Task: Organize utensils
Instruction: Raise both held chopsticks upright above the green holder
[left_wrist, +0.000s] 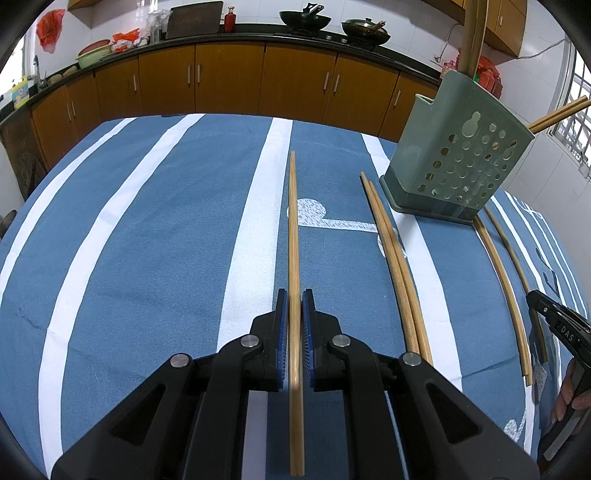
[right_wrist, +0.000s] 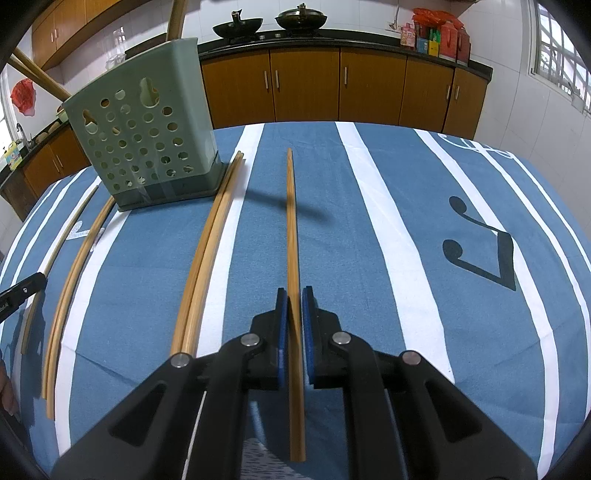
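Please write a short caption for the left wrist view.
Left gripper straddles one chopstick on striped blue cloth, green holder beyond.
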